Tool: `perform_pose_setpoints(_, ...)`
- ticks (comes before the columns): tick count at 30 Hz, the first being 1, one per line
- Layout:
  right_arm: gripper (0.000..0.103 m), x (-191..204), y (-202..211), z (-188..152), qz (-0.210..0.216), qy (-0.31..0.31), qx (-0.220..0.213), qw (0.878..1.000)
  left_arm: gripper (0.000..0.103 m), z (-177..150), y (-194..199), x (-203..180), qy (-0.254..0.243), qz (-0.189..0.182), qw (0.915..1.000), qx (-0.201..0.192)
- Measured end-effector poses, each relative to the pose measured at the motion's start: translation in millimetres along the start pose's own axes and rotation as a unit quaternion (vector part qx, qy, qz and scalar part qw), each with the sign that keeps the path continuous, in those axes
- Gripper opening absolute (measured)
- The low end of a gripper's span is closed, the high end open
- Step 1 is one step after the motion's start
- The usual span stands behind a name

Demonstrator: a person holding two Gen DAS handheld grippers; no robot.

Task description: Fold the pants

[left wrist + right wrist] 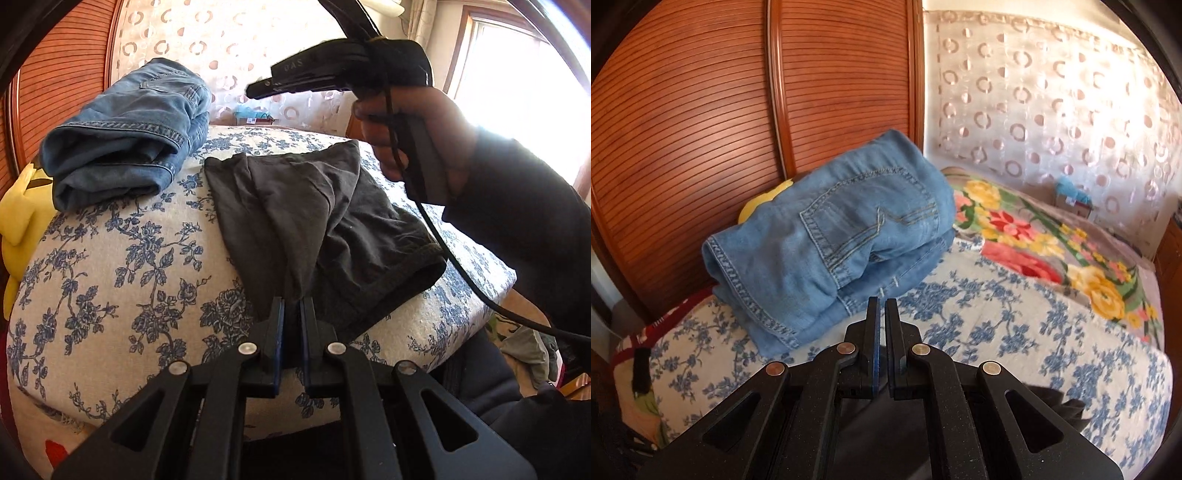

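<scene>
Two pairs of trousers lie on the bed's blue-flowered white cover (122,258): a folded bundle of light blue denim jeans (125,133) near the slatted wooden headboard (62,66), and the dark grey soft cotton pants (317,206) I am working on, spread partly doubled over nearer the bed's front edge. My left gripper (291,301) is pinching a corner of that grey cloth — a tongue of fabric rises from the pile straight into the narrow gap between its blue pads. My right gripper (881,301) has its fingers pressed together on nothing; in the left view it hangs in the air above the far side of the grey pants, and its own camera looks over at the jeans.

The step in hand, as I judge it, is carrying the held corner across to make the next fold. To do it well I would keep the left pinch firm and lift only enough for the cloth to clear itself. The right gripper should come down and catch the matching corner, so both edges travel together. Moving one corner alone would likely drag the layers askew — soft cotton creeps. I would also watch the black cable (454,269) trailing beside the pants.
</scene>
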State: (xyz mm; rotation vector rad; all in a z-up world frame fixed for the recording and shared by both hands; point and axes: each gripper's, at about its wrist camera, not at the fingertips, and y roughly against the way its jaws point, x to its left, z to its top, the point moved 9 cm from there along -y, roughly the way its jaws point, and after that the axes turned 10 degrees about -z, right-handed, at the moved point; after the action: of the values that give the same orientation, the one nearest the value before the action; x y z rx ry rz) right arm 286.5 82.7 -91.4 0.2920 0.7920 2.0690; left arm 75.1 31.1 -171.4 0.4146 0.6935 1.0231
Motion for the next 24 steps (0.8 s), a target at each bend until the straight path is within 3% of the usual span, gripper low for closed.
perform_pose_setpoints(2, 0.000, -9, 1, -8, -0.012, 0.000, 0.010, 1.000, 0.010, 1, -1, 3, 0.004, 0.004, 1.0000, 0.000)
perform_pose_setpoints(6, 0.002, -28, 16, -26, -0.019, -0.016, 0.016, 1.000, 0.036, 6, 2, 11, 0.014, 0.015, 0.9998, -0.002)
perform_pose_setpoints(9, 0.002, -40, 33, -43, -0.026, -0.026, 0.015, 0.999, 0.041, 13, 6, 15, 0.008, 0.028, 0.9995, -0.008)
perform_pose_setpoints(14, 0.005, -48, 50, -70, -0.033, -0.042, 0.020, 0.998, 0.066, 30, 11, 22, -0.005, 0.044, 0.9988, -0.021)
perform_pose_setpoints(19, 0.013, -48, 61, -99, -0.035, -0.059, 0.028, 0.997, 0.066, 51, 7, 24, -0.018, 0.060, 0.9976, -0.032)
perform_pose_setpoints(22, 0.022, -47, 68, -118, -0.040, -0.070, 0.032, 0.996, 0.066, 65, 0, 22, -0.024, 0.047, 0.9980, -0.033)
perform_pose_setpoints(24, 0.037, -47, 71, -128, -0.049, -0.075, 0.035, 0.995, 0.066, 77, -9, 18, -0.032, 0.029, 0.9986, -0.029)
